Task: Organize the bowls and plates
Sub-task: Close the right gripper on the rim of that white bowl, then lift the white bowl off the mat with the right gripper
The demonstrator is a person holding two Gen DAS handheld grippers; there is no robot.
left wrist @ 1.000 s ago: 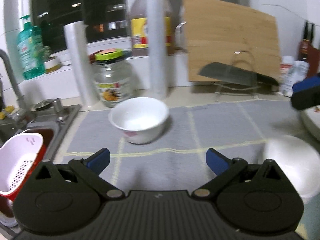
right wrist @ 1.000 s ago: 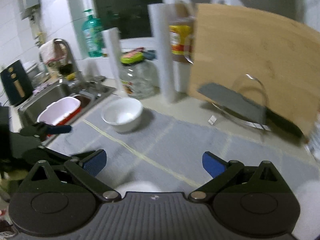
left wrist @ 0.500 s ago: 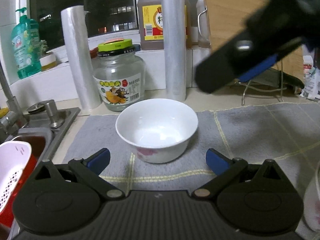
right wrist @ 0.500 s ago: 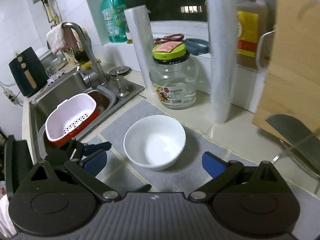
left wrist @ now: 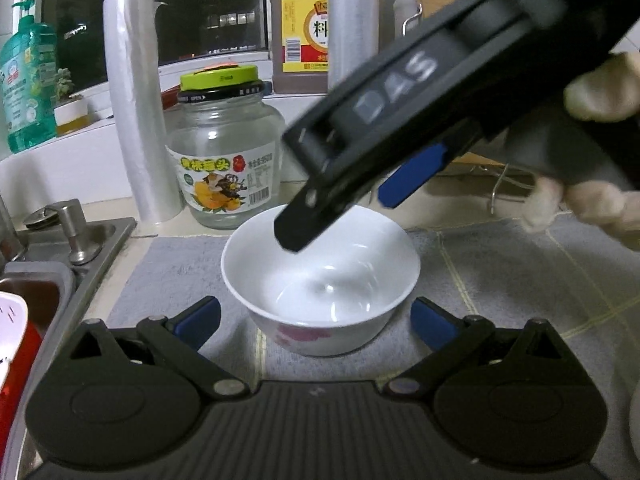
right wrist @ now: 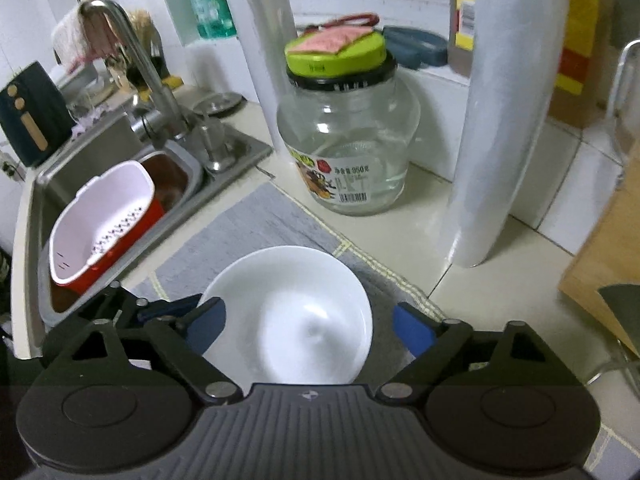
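A round, glossy white ceramic bowl (right wrist: 296,312) sits on a woven grey mat (right wrist: 248,232). Right claw (right wrist: 308,326), just closing, straddles it unclamped; left claw (left wrist: 316,320) stands apart.

1. One white bowl (left wrist: 320,276) sits on the grey mat (left wrist: 180,264).
2. One glass jar (left wrist: 224,160) with a green lid stands behind it.
3. Two tall white rolls (right wrist: 492,120) stand up on the counter.
4. One green soap bottle (left wrist: 26,84) is by the window.
5. One brown bottle (left wrist: 300,32) with a yellow label is there too.
6. One sink (right wrist: 52,184) has one tap (right wrist: 132,60).
7. One white and red strainer basket (right wrist: 100,224) lies in the sink.
8. Two grippers show: the left gripper (left wrist: 316,320) and the right gripper (right wrist: 308,328).
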